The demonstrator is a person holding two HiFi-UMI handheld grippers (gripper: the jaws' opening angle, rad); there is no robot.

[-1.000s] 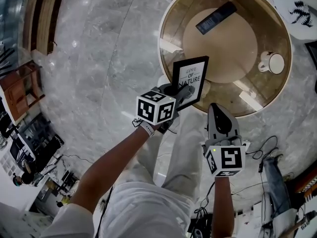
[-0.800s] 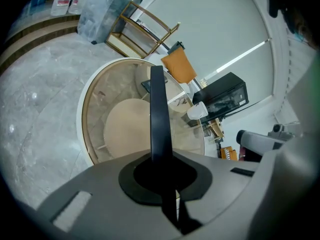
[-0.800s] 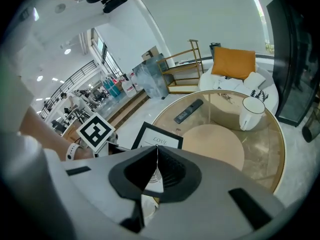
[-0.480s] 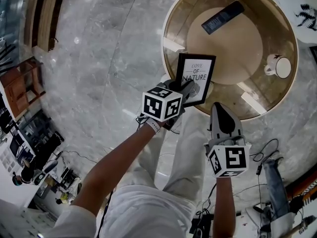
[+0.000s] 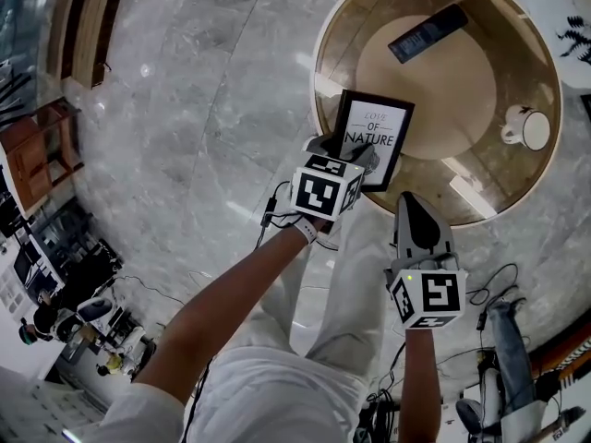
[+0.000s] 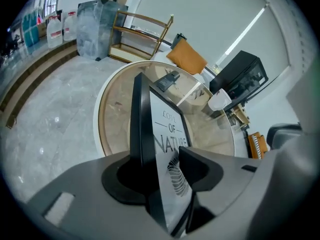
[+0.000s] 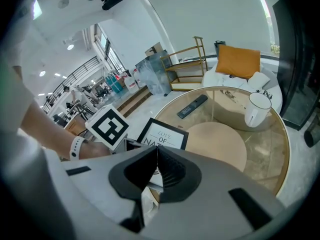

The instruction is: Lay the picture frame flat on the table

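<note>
Left gripper (image 5: 345, 158) has dropped and swung in toward the surface (image 5: 531, 169) since the earlier frame, and its jaws have just been opening. Picture frame (image 5: 374, 138) sits in the gap between them, caught at its lower border. The pads look backed off, though I can't tell from the left gripper view whether one still brushes the glass. Reads as a release: frame tipped back, print facing up, at the near edge of the round surface, probably not fully flat yet. Right gripper (image 5: 413, 203) hangs beside the rim with its jaws closed together on nothing, likely just standing by.

Frame: thin black moulding, rectangular, white print with dark lettering under a glossy face. Looks rigid and slim edge-on, so a pinch at the border suits it.

Surface: round, pale rim, amber glass top over a matte tan disc. White mug (image 5: 526, 127) and dark remote (image 5: 428, 33) sit well apart from the frame. Floor (image 5: 185, 109) is polished grey marble.
</note>
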